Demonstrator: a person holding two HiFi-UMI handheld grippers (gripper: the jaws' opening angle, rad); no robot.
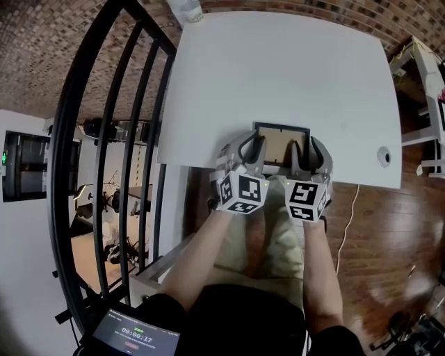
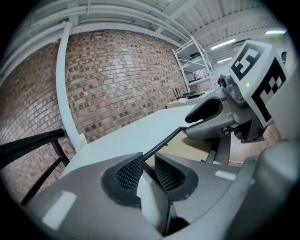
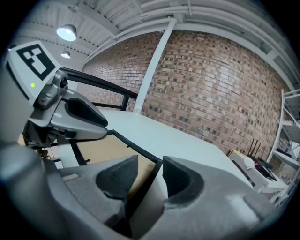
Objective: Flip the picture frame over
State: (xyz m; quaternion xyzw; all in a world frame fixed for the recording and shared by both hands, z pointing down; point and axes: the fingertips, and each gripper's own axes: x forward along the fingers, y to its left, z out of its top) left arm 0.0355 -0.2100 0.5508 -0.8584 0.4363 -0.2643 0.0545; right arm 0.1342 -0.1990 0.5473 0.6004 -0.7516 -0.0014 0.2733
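Observation:
The picture frame [image 1: 281, 144] lies at the near edge of the white table [image 1: 278, 69], its brown backing up inside a black border. My left gripper [image 1: 249, 148] is at the frame's left side. In the left gripper view its jaws [image 2: 148, 171] have closed on the frame's black edge [image 2: 161, 143], both meshed pads against it. My right gripper [image 1: 307, 150] is at the frame's right side. In the right gripper view its jaws [image 3: 150, 176] straddle the black edge [image 3: 140, 147] with a gap still showing on one side. Each gripper shows in the other's view.
A black metal railing [image 1: 118, 139] runs along the table's left side. A round grommet [image 1: 383, 156] sits near the table's right front corner, and a clear object [image 1: 188, 10] at its far edge. Wooden floor and white shelving [image 1: 424, 76] lie to the right.

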